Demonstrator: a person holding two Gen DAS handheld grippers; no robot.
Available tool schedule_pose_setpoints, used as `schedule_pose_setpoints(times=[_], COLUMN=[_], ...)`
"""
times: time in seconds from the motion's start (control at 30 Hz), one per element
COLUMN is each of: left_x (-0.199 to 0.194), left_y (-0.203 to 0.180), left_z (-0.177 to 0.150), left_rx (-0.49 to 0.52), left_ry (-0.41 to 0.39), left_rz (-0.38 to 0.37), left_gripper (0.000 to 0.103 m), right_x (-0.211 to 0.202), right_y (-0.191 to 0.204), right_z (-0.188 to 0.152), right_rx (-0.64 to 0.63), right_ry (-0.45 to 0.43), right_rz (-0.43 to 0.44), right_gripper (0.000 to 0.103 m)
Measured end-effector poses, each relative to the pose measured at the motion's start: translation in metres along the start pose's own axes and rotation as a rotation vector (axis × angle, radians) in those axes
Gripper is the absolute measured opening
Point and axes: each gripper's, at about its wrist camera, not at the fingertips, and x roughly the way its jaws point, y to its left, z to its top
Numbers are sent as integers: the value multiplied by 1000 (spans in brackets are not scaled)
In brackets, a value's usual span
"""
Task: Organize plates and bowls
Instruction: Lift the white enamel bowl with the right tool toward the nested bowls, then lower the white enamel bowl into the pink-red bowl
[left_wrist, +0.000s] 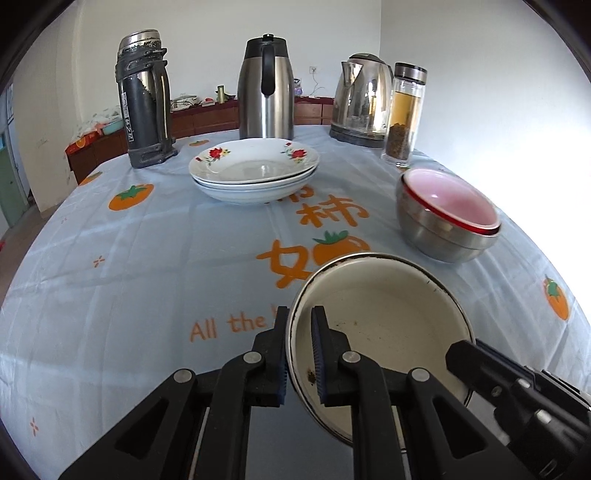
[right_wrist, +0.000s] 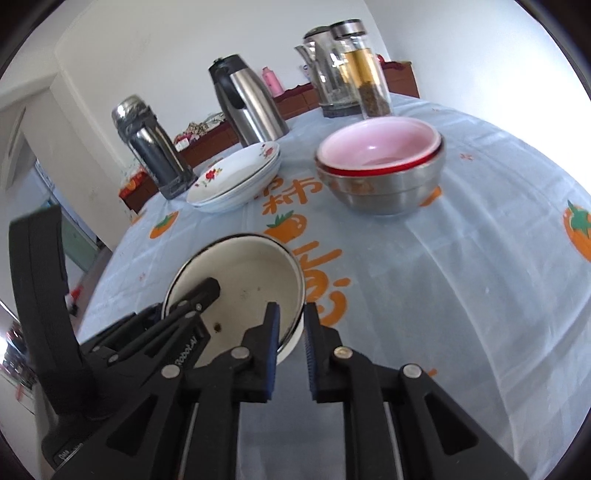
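Observation:
A cream enamel bowl (left_wrist: 388, 321) (right_wrist: 243, 280) with a dark rim and a few specks inside is at the near side of the table. My left gripper (left_wrist: 300, 311) is shut on its left rim, one finger inside and one outside. My right gripper (right_wrist: 291, 305) is shut on the opposite rim, and its black finger (left_wrist: 458, 356) shows in the left wrist view. Farther back stands a stack of white flowered plates (left_wrist: 255, 166) (right_wrist: 236, 177). At the right, a pink bowl (left_wrist: 454, 199) (right_wrist: 376, 146) nests in a red-rimmed bowl inside steel bowls (left_wrist: 436, 236) (right_wrist: 388, 192).
Along the table's far edge stand a dark thermos (left_wrist: 144, 99), a steel carafe (left_wrist: 266, 88), an electric kettle (left_wrist: 362, 99) and a glass jar (left_wrist: 404, 114). A light blue tablecloth (left_wrist: 147, 258) with orange fruit prints covers the round table. A wooden cabinet runs along the wall behind.

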Motion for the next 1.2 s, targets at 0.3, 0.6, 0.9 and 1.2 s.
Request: schedule_pose_setpoints(times=[0.3, 0.6, 0.9, 1.2], left_x=[-13, -26, -24, -1], left_y=[-35, -62, -85, -103], left_z=[6, 18, 59, 101], left_rx=[23, 45, 49, 30], left_ry=[-13, -50, -108, -133], left_rz=[-18, -52, -77, -94], left_gripper=[13, 13, 13, 13], right_x=[-36, -56, -68, -55], right_y=[-19, -40, -48, -57], right_z=[10, 18, 60, 105], right_rx=[27, 56, 42, 35], right_ry=[-50, -86, -173, -231], right_rz=[4, 1, -22, -59], right_gripper=[12, 12, 12, 12])
